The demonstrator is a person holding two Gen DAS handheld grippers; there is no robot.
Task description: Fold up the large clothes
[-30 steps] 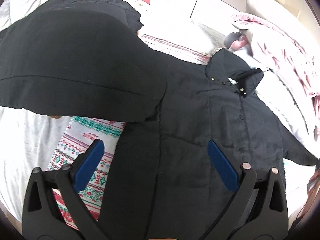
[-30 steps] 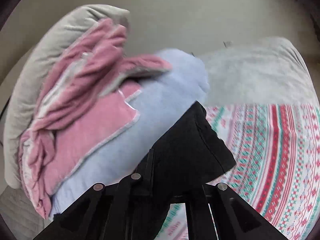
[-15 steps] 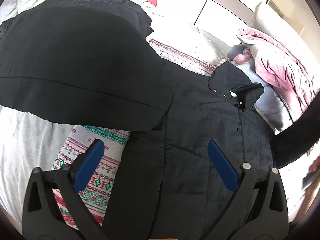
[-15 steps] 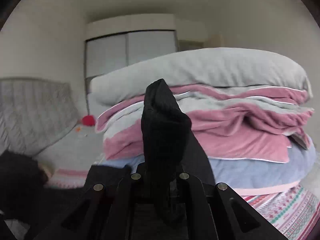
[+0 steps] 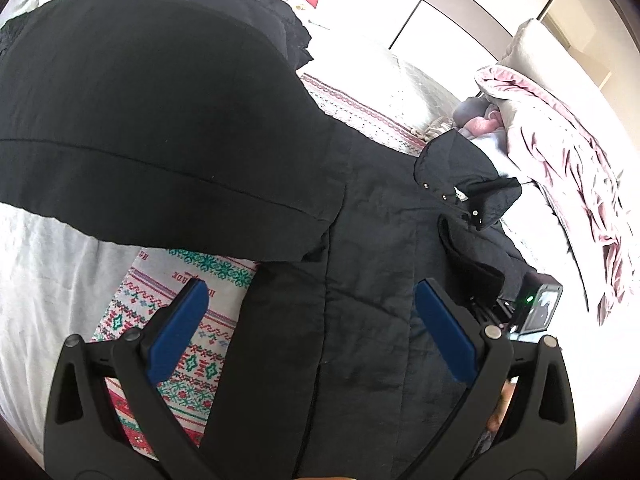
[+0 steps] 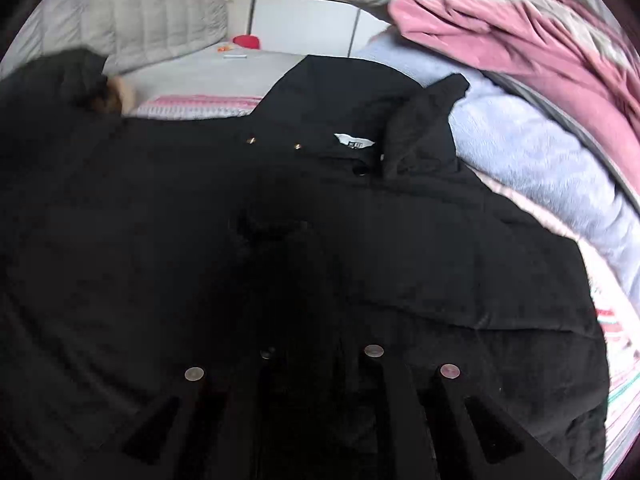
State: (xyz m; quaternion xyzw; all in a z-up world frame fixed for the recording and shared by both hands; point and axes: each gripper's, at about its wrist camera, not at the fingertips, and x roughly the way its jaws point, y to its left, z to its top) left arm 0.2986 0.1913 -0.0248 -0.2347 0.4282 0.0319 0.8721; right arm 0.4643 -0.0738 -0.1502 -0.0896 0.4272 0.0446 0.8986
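Both grippers hover over the black coat: left gripper jaws spread, right gripper jaws indiscernible.

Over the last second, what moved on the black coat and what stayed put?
The right tool, still shut on the coat's right sleeve, carried it from the pillow side up and over onto the coat's front below the collar. The left tool stayed open above the coat's lower body, holding nothing; the other sleeve stayed spread out.
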